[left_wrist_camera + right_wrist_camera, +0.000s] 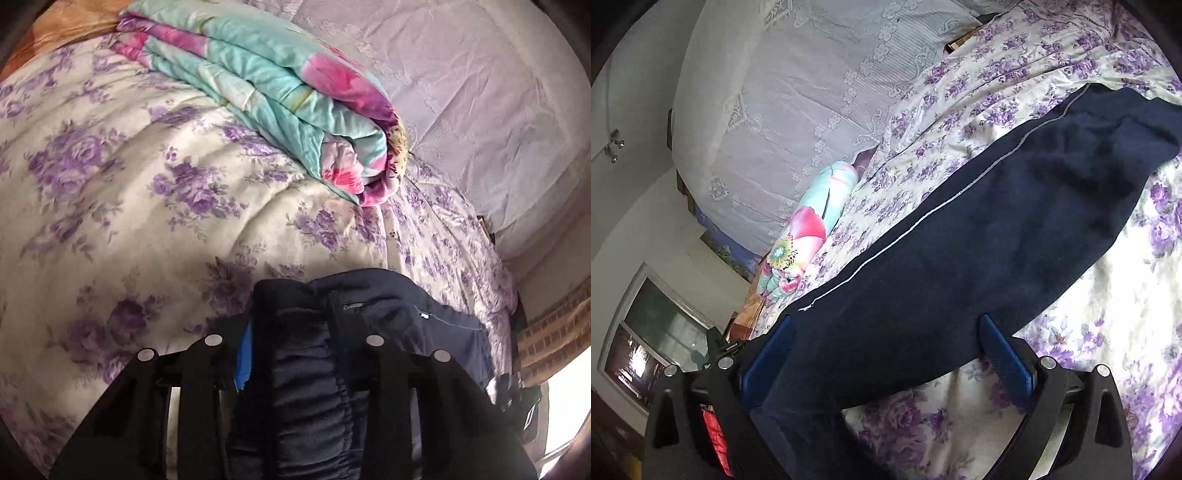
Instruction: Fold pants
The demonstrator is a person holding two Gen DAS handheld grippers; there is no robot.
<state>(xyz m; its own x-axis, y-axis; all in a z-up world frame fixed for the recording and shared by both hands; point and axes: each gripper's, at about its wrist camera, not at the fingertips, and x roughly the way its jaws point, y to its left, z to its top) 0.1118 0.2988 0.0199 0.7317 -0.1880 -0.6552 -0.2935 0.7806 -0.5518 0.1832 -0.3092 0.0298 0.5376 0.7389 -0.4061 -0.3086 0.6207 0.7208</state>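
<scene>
A bed fills both views, covered by a cream quilt (122,192) printed with purple roses, with a lace-draped headboard (775,110) behind. A folded teal-and-pink blanket (266,96) lies on the quilt. The navy pants (979,221) stretch flat across the quilt, a pale stripe along one seam. The left gripper (295,354) pinches the bunched elastic waistband (306,387). The right gripper (886,354) stands wide, its blue pads (1008,362) straddling a leg without pressing it.

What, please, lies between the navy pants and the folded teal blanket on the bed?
Only bare floral quilt. The left wrist view shows it between the pants and the blanket, nothing on it.
</scene>
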